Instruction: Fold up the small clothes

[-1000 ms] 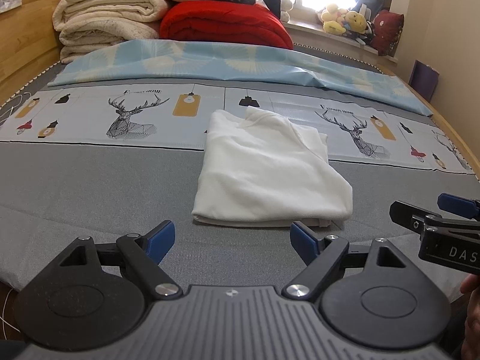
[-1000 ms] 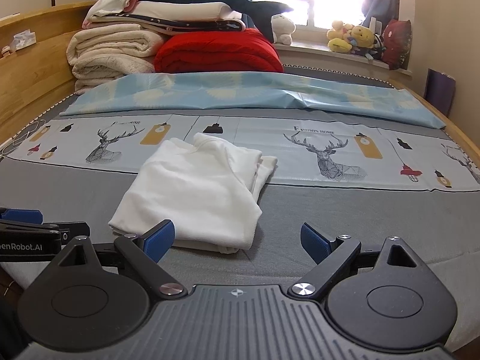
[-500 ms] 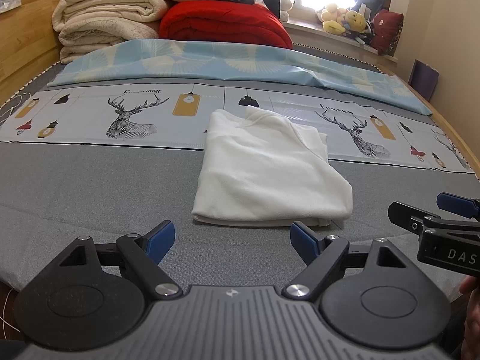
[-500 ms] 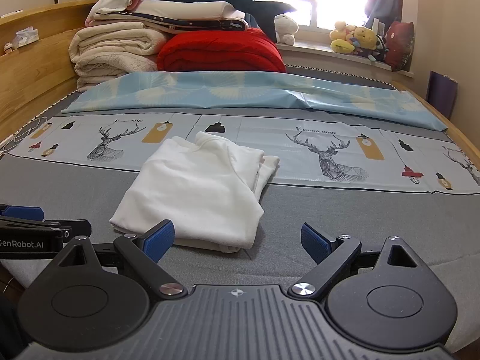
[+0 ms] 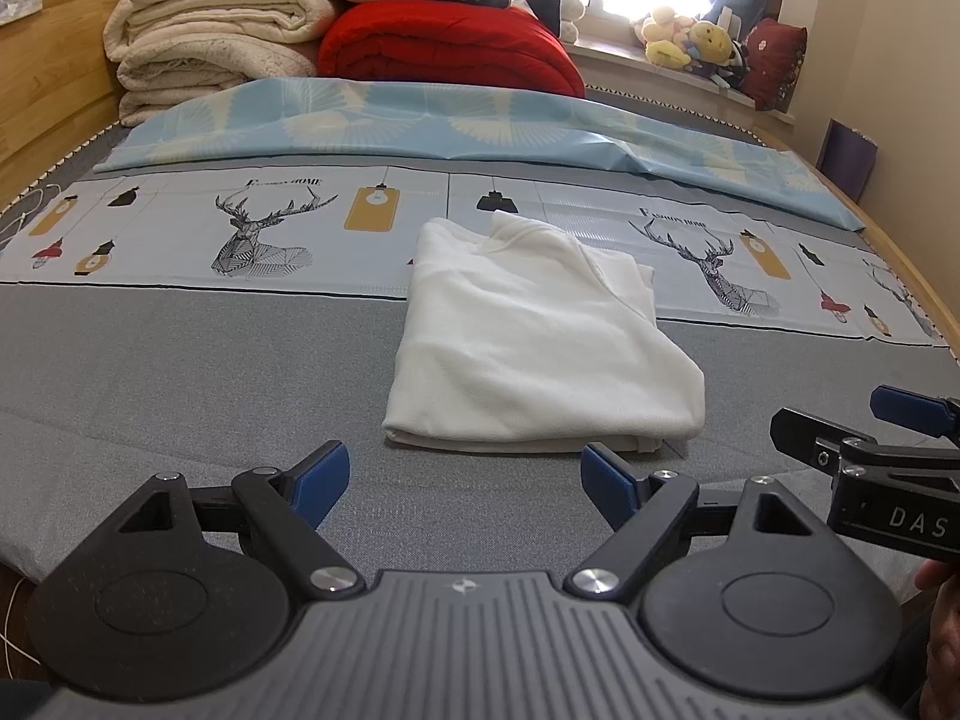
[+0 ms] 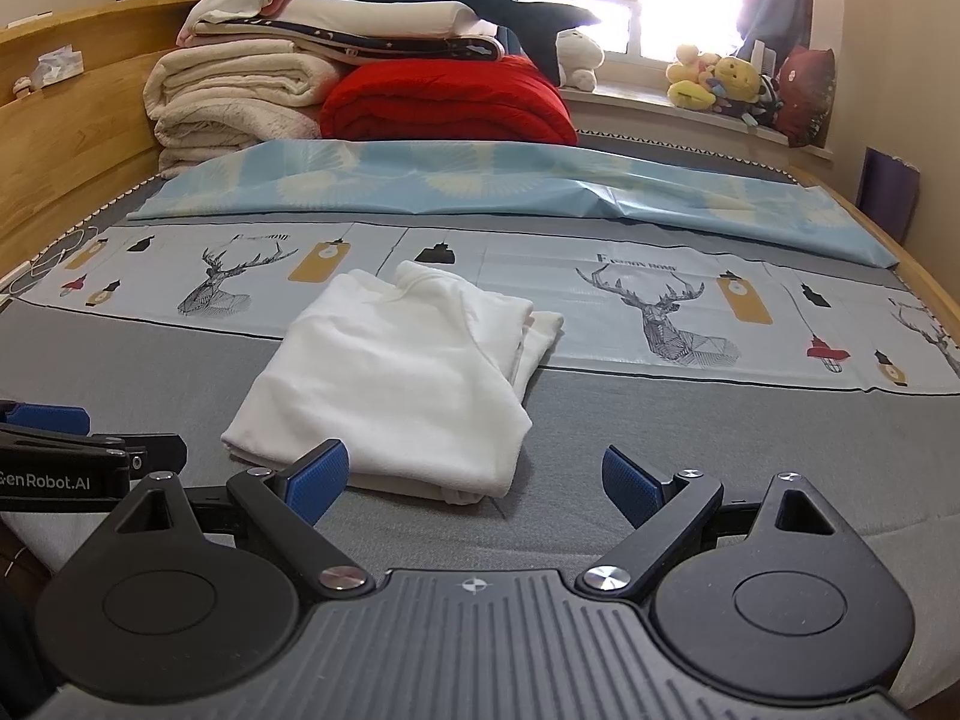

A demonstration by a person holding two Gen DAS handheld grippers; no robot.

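A white garment (image 5: 534, 348) lies folded into a compact rectangle on the grey bed cover, its collar at the far end; it also shows in the right wrist view (image 6: 396, 384). My left gripper (image 5: 465, 483) is open and empty, just short of the garment's near edge. My right gripper (image 6: 477, 483) is open and empty, near the garment's near right corner. Each gripper shows at the edge of the other's view: the right one (image 5: 870, 438) and the left one (image 6: 78, 438).
A deer-print sheet (image 5: 270, 228) and a pale blue sheet (image 5: 450, 126) lie across the bed beyond the garment. Folded cream blankets (image 6: 234, 96) and a red quilt (image 6: 444, 102) are stacked at the head. Wooden bed rail (image 6: 66, 138) at left; plush toys (image 6: 726, 81) on the sill.
Both grippers have drifted very slightly; the garment has not moved and both stay open.
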